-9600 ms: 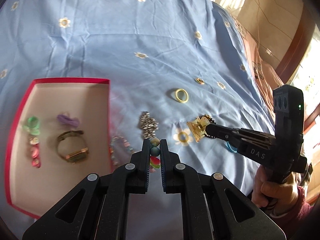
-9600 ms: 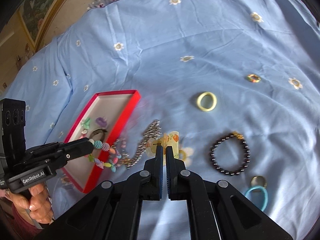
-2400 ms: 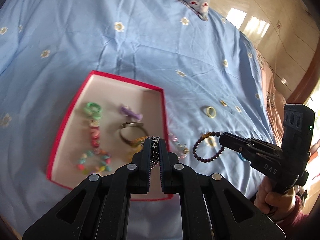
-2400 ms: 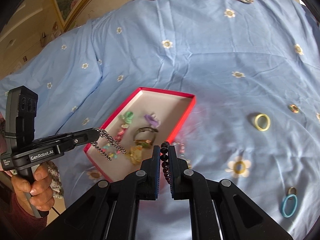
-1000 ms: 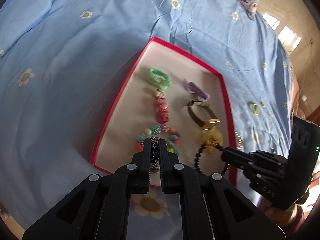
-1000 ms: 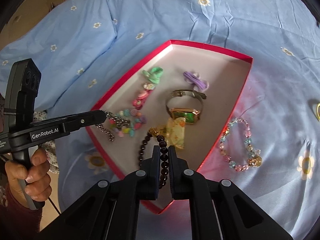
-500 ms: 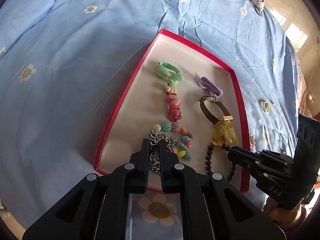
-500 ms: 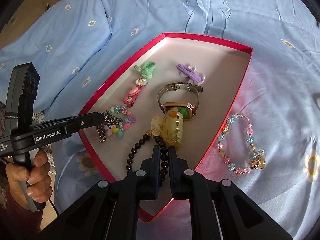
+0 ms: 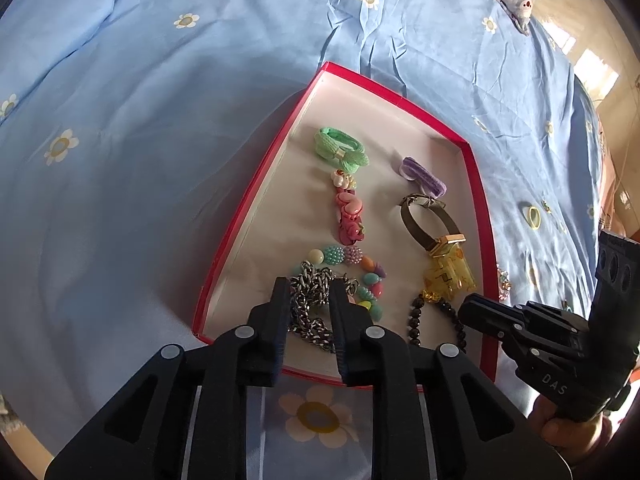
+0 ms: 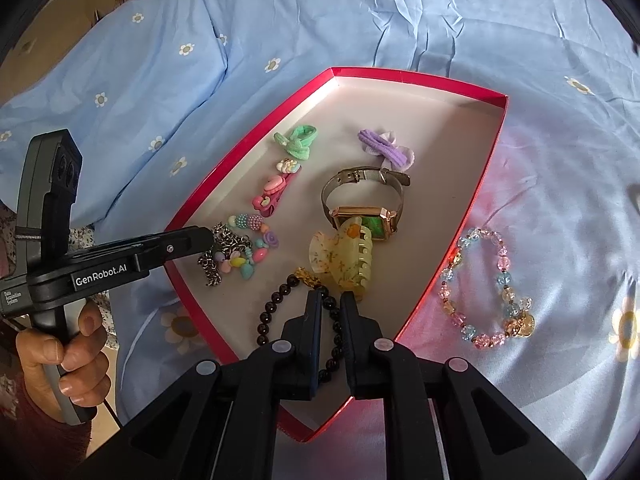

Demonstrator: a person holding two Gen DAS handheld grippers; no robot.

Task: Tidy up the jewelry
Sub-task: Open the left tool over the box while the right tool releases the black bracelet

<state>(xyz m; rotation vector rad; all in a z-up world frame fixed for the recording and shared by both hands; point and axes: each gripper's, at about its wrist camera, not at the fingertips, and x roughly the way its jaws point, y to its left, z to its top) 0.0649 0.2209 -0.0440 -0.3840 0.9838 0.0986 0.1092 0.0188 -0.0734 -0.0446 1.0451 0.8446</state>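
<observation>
I am working over the red box (image 10: pixel 494 152), and most of the jewelry already lies inside it. Toward its far end sit the green hair tie (image 10: pixel 300 142) and the purple hair tie (image 10: pixel 384 150); nearer me come the pink clip (image 10: pixel 274 192), the watch (image 10: pixel 366 204), the yellow claw clip (image 10: pixel 344 260) and the colourful bead bracelet (image 10: pixel 250 250).

My left gripper (image 9: pixel 308 294) has just been opening, and the silver chain (image 9: pixel 310 304) lies between its fingers on the box floor by the near left wall, partly over the bead bracelet; the pads no longer seem to press it. My right gripper (image 10: pixel 331 305) has also just been easing apart. The black bead bracelet (image 10: pixel 276 308) runs between its fingers and rests on the floor at the box's near corner, just beside the claw clip; I judge it released or nearly so.

Still outside the box: the crystal bracelet (image 10: pixel 486 288) on the blue bedspread (image 10: pixel 400 28) just beside the right wall, and a yellow ring (image 9: pixel 534 216) farther off on that side. So I judge the task well past halfway, with those pieces left.
</observation>
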